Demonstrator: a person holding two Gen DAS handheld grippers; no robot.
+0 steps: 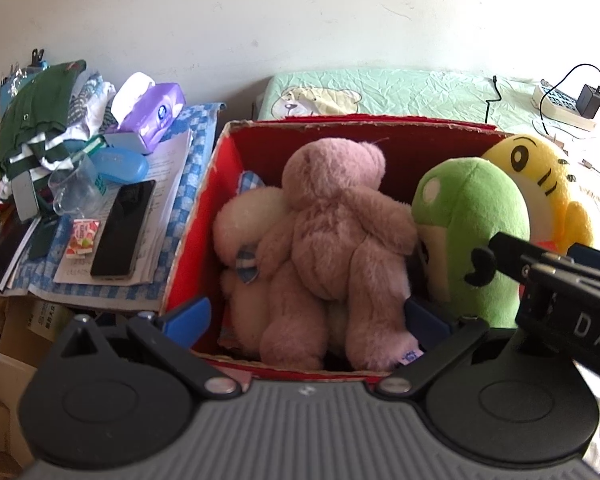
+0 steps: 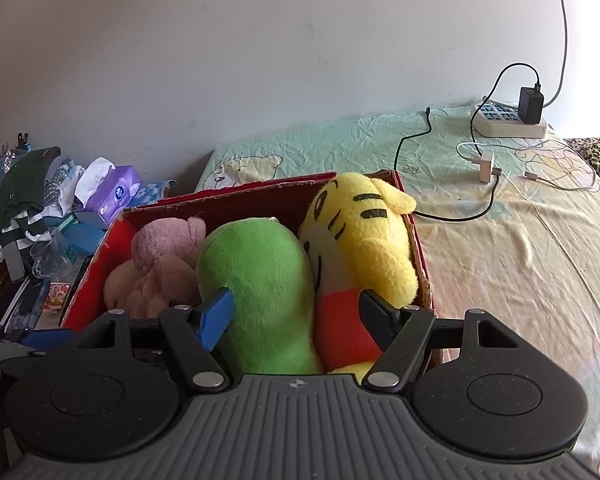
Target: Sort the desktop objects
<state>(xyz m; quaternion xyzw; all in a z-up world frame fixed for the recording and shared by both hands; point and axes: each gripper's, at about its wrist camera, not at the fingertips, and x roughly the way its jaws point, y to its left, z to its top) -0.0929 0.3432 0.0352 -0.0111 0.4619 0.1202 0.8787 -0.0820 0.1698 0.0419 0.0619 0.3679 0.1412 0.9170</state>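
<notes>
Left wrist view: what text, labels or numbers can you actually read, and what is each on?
"DA", white letters cut off by the frame edge, on the black right gripper.
Purple tissue pack: round logo, print too blurred to read.
Small red and white packet: picture only, print too small.
Papers under the black phone: printed lines, unreadable.

Plush toys [image 1: 332, 236] in box [image 1: 204, 216], clutter [image 1: 100, 184] left

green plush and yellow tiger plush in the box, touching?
Touching. The right wrist view shows the green plush pressed side by side against the yellow tiger plush, no gap between them.
</notes>
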